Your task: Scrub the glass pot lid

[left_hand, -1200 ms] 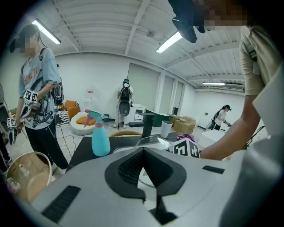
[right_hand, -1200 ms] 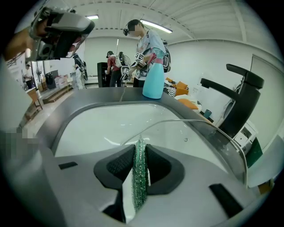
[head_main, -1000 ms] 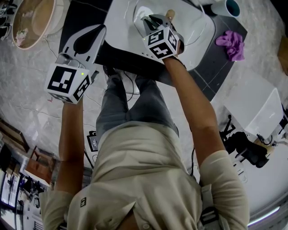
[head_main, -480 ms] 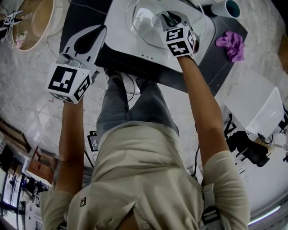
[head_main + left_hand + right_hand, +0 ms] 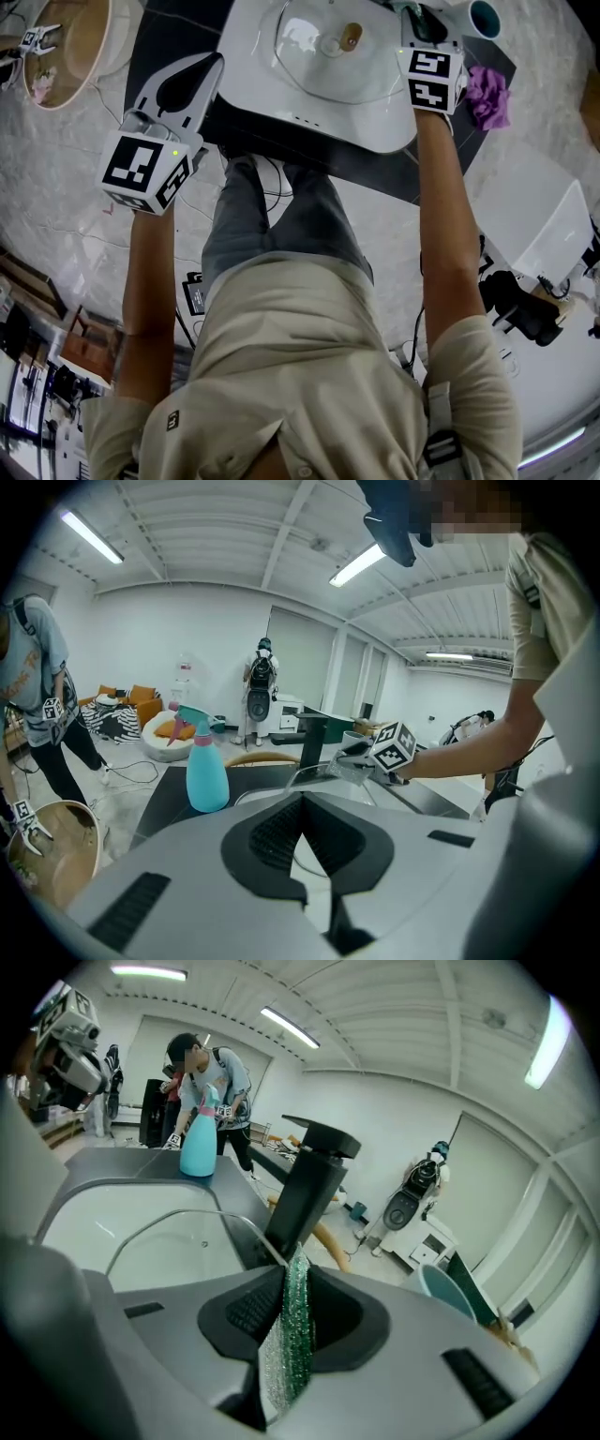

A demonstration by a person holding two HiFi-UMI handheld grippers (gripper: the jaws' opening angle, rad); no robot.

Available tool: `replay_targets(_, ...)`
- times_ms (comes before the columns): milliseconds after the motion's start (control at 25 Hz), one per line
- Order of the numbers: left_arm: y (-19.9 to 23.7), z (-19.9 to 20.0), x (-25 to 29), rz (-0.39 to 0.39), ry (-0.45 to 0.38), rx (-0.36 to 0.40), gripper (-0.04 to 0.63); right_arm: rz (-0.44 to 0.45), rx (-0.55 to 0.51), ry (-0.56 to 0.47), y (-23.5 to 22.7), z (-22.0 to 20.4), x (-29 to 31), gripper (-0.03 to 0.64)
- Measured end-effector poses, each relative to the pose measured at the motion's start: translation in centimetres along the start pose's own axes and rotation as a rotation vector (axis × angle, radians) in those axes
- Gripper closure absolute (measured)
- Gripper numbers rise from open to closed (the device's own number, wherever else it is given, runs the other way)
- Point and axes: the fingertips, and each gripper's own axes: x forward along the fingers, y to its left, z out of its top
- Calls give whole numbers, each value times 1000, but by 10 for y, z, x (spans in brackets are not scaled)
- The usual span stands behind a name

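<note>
Subject item: the glass pot lid lies flat in the white sink at upper centre of the head view, wooden knob uppermost; being round, it offers no long axis to align with.

Right gripper: sits at the sink's upper right edge, just beside the lid's rim but not over it; its jaws are clamped on a green and silver scouring pad, held edge-on and upright, beside the black faucet.

Left gripper: hangs off the sink's lower left corner, apart from the lid; jaw tips pressed together, nothing between them.

Governing relation: the lid lies to frame-left of the right gripper's pad, and that gripper is plainly the nearer of the two. In my judgement, scrubbing calls for the pad to be carried leftward and set down on the glass; no contact is evident at present. The lid rests unrestrained and may slide under pressure.
</note>
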Motion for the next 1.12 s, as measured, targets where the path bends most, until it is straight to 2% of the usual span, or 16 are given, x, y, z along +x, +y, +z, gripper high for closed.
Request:
replay_targets(200, -2, 1, 4, -10, 3, 6, 581, -32, 19, -10, -9, 2, -3, 529)
replay_targets(680, -5, -8, -5, -8, 9, 2, 581, -9, 21, 13, 8, -8, -3, 529)
replay_targets(960, -10, -19, -15, -4, 18, -7, 581, 28, 35, 41, 32, -20, -3, 530)
replay_targets(1120, -16, -27, -18, -11, 23, -16, 581, 96, 26, 68, 65, -30, -2, 529)
